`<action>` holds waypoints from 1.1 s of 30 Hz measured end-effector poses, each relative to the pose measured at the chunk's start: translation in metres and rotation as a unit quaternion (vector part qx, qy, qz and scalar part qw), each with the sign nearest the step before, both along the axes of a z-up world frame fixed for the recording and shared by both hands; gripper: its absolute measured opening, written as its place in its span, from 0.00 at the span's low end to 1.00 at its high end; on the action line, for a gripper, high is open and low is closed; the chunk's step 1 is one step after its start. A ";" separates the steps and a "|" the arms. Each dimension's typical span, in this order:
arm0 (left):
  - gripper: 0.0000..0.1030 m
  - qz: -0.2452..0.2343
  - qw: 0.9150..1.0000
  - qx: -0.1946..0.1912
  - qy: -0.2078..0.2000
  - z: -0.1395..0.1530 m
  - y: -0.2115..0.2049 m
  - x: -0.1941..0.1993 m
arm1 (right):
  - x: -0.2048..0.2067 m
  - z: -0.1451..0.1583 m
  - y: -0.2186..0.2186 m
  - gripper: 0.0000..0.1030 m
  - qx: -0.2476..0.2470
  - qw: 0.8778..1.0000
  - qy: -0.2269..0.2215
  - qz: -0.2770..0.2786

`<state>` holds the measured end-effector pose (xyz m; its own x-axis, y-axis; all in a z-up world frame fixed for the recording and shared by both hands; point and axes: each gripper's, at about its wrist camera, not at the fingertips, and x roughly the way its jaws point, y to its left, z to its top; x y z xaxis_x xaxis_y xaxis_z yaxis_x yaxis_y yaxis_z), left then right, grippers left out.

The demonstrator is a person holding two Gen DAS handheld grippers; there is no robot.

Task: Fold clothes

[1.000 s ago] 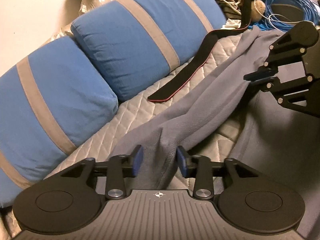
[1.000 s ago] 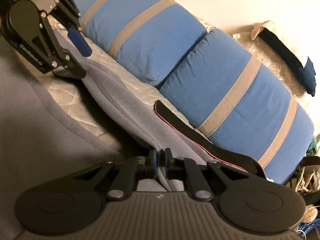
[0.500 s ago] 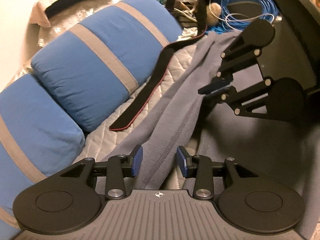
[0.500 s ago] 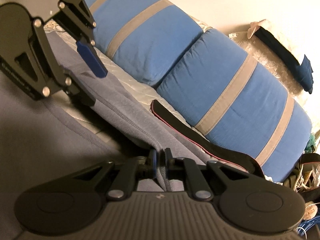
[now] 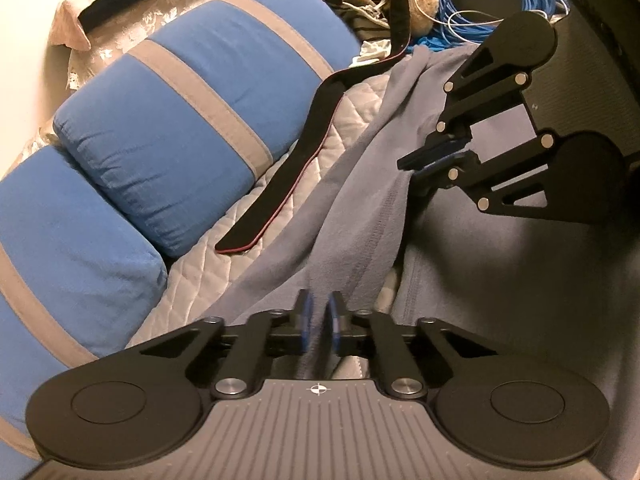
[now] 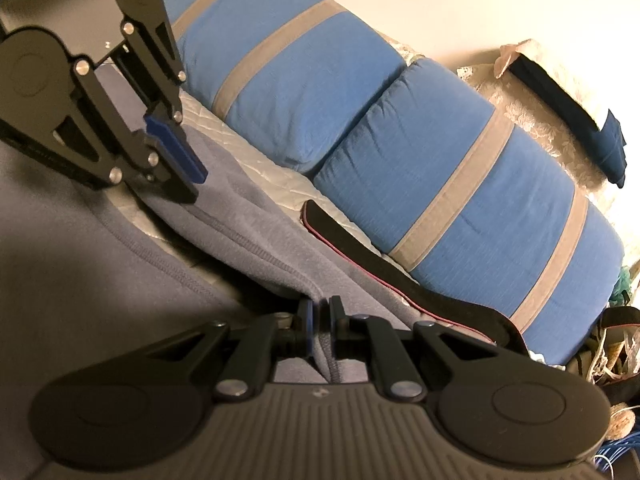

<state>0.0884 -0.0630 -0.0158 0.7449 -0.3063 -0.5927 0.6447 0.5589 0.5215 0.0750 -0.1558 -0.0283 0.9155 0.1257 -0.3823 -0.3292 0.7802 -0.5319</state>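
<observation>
Lying across the quilted bed cover [image 5: 256, 240], a grey-blue fleece garment [image 5: 348, 216] runs as a long ridge between the two claws. The left gripper [image 5: 319, 326] is clenched on one fold of it, the blue pads pressing the cloth from both sides. The right gripper [image 6: 320, 330] grasps a hemmed edge of the same garment [image 6: 256, 240] further along, its jaws nearly together with the seam pinched between them. Each claw shows in the other's view: the right one [image 5: 434, 158] at the upper right, the left one [image 6: 176, 152] at the upper left.

Along the far edge of the bed, two blue pillows [image 5: 192, 128] with grey stripes lie end to end, just beside the garment. A black strap [image 5: 296, 164] with a thin red border rests on the cover between pillows and fleece, touching the fleece along one side. Beyond the pillows' end sits a tangle of clutter: a coil of blue cable [image 5: 516, 4], white cord, and what may be a small ball of twine [image 5: 425, 0], too blurred to be sure. A dark blue cloth [image 6: 612, 140] lies on lace near the wall.
</observation>
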 end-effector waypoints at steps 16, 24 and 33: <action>0.02 0.025 0.998 -0.058 -0.020 0.017 0.010 0.004 | -0.007 0.018 0.008 0.72 0.066 0.995 0.000 0.070; 0.02 0.029 0.996 -0.078 -0.017 0.023 0.014 0.005 | 0.007 0.018 0.017 0.70 0.057 0.997 -0.007 0.054; 0.02 0.029 0.996 -0.087 -0.009 0.024 0.016 0.006 | 0.020 0.014 0.027 0.54 0.031 0.998 -0.022 0.050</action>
<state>0.0943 -0.0465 0.0081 0.7746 -0.3592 -0.5206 0.6001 0.6774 0.4255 0.0953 -0.1292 -0.0141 0.9124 0.2400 -0.3317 -0.3856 0.7756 -0.4997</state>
